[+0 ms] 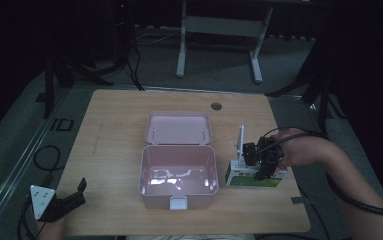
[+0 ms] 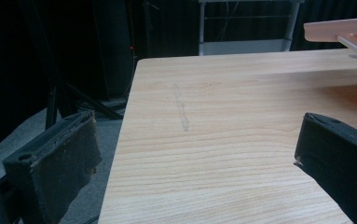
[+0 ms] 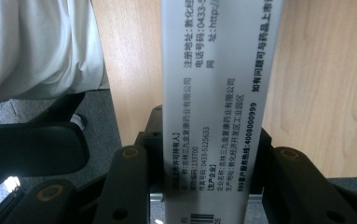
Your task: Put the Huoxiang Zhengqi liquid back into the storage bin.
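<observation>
At right of centre in the high view, my right gripper (image 1: 260,162) is clamped on the white-and-green medicine carton (image 1: 255,176), beside the open pink lidded box (image 1: 178,186). My left gripper (image 1: 61,202) waits wide open and empty at lower left. I judge the thin carton may twist or slip between the jaws.

Pink box (image 2: 341,29) cut by left gripper view's right edge; carton (image 3: 218,107) overruns top, bottom edges.

Black grippers (image 1: 261,159), black cables, grey three-cornered plate (image 1: 41,199), white garment (image 3: 31,46).
</observation>
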Demonstrator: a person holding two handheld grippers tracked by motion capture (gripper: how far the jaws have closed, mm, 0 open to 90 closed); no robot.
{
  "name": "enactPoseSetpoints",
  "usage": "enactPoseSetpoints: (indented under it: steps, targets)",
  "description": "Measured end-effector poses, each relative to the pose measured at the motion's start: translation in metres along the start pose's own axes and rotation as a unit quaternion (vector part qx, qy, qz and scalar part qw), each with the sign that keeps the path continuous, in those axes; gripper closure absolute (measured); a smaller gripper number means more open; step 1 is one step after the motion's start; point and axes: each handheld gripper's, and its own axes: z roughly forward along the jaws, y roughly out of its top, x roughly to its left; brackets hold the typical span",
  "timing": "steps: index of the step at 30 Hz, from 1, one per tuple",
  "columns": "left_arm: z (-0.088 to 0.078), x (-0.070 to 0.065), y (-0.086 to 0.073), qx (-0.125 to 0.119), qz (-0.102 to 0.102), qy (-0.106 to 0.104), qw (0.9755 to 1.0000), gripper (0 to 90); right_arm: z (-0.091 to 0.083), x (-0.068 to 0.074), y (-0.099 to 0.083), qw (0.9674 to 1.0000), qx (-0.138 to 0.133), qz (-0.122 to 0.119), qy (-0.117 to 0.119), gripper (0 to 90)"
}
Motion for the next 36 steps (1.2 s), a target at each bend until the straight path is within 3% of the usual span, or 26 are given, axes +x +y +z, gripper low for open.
enactPoseSetpoints:
  steps: [7,19,36]
  targets:
    - [0.000,0.000,0.000,-0.001,0.000,-0.001,1.0000,0.0,-0.019,-0.002,0.010,1.0000,-0.009,0.003,-0.003,63.3]
    - [0.000,0.000,0.000,0.000,0.001,-0.001,1.0000,0.0,-0.027,-0.007,0.031,0.9999,-0.010,-0.002,-0.002,63.3]
    - [-0.001,0.001,0.000,0.000,0.003,-0.004,1.0000,0.1,-0.031,-0.008,0.089,0.9993,-0.009,-0.035,0.004,63.2]
